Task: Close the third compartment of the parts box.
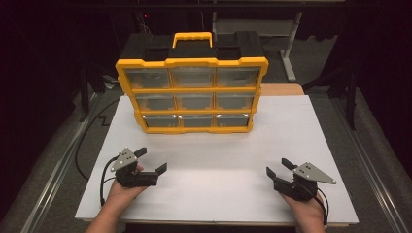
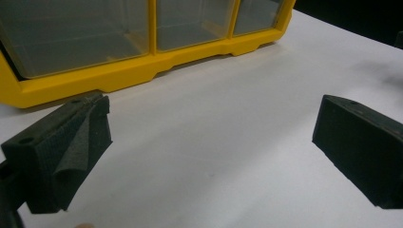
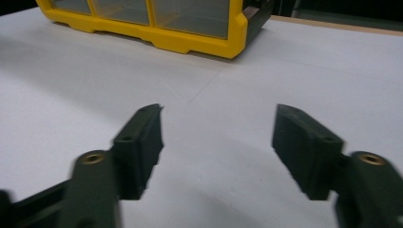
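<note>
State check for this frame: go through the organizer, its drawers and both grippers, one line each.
organizer case: upright on the white board, front toward the person, handle up.
drawers: all nine pushed in; contents can't be told.
left gripper: open, nothing between the jaws, apart from the case.
right gripper: open, nothing between the jaws, apart from the case.

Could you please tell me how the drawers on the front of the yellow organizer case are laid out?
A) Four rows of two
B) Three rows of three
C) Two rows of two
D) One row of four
B: the high view shows the organizer case standing upright on the white board with nine clear drawers in its yellow frame, three rows of three.
</note>
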`<state>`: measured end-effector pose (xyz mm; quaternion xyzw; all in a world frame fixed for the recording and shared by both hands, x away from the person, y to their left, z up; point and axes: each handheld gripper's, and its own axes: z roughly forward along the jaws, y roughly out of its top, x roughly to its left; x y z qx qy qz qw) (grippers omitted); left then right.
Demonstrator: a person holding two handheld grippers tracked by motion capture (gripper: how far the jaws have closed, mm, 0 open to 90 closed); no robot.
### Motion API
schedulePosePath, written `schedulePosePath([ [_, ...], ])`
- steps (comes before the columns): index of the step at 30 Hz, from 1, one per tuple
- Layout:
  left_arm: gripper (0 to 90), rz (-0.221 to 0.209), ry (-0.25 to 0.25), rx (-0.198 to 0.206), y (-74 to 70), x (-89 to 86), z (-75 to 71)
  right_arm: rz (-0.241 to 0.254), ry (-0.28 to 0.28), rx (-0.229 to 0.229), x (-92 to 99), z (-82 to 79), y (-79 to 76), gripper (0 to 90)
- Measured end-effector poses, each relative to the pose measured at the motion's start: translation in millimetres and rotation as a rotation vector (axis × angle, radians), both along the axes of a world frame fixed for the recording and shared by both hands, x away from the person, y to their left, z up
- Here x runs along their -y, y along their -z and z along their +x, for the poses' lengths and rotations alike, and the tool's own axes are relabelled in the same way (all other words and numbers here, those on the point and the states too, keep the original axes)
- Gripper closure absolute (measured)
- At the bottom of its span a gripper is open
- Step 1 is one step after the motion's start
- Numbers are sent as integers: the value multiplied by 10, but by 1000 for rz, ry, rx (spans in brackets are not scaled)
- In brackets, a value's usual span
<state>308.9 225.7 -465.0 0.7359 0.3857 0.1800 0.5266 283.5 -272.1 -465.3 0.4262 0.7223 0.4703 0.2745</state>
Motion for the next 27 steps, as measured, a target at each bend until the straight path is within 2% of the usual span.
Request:
schedulePosePath([
  [2, 2, 2, -8, 1, -1, -2, 2, 6, 2, -4, -4, 8, 9, 177],
  [6, 2, -3, -13, 0, -4, -10, 5, 3, 16, 13, -17, 6, 6, 60],
  [8, 2, -3, -13, -2, -6, -9, 6, 22, 19, 18, -21, 12, -4, 7],
  [10, 2, -7, -11, -2, -10, -9, 3, 44, 18, 31, -24, 0, -19, 2],
  [15, 2, -5, -9, -2, -10, -17, 8, 55, 16, 89, 49, -84, -88, 2],
  [17, 2, -6, -7, -13, -3, -10, 24, 58, 28, 82, 92, -73, -75, 1],
  [20, 2, -4, -2, -7, -7, 6, 14, 84, 40, 72, 123, -50, -59, 2],
  [27, 2, -8, -8, -2, -21, -8, -7, 47, 28, 88, 88, -72, -74, 2],
])
